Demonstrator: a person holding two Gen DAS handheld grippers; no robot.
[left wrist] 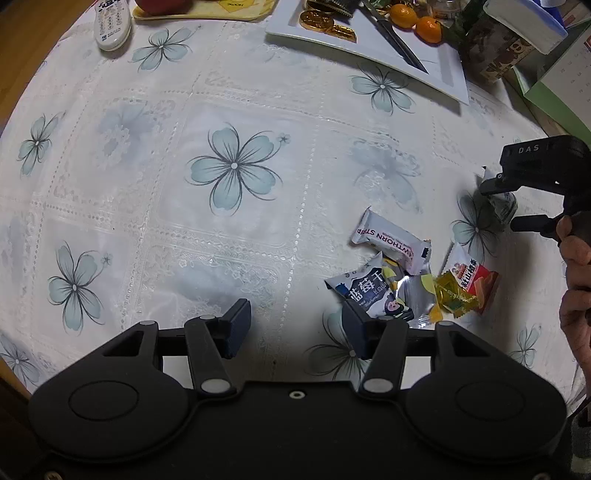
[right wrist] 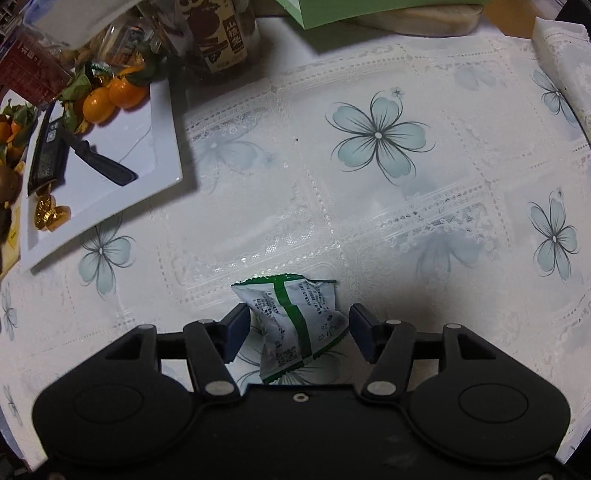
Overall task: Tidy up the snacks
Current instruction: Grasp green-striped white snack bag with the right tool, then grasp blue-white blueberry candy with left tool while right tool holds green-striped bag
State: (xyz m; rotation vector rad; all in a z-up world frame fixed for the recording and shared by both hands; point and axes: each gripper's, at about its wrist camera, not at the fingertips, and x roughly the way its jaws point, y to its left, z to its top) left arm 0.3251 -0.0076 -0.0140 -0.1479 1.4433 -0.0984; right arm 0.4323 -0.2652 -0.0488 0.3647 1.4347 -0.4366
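Where oranges [right wrist: 110, 98] sit, white tray [right wrist: 162, 158], knife [right wrist: 99, 162]

Floral tablecloth [left wrist: 236, 166]: lying over the whole table, showing pale blue flowers and lace-like squares.
White remote control [left wrist: 112, 24]: resting at the far left edge.
White square plate [right wrist: 140, 147]: sitting at the far side, carrying a black-handled knife [right wrist: 99, 162] and several mandarins [right wrist: 110, 98] with leaves.
Green box [right wrist: 332, 11]: standing at the far edge.
Labelled jar [right wrist: 221, 33]: standing just beyond the plate.
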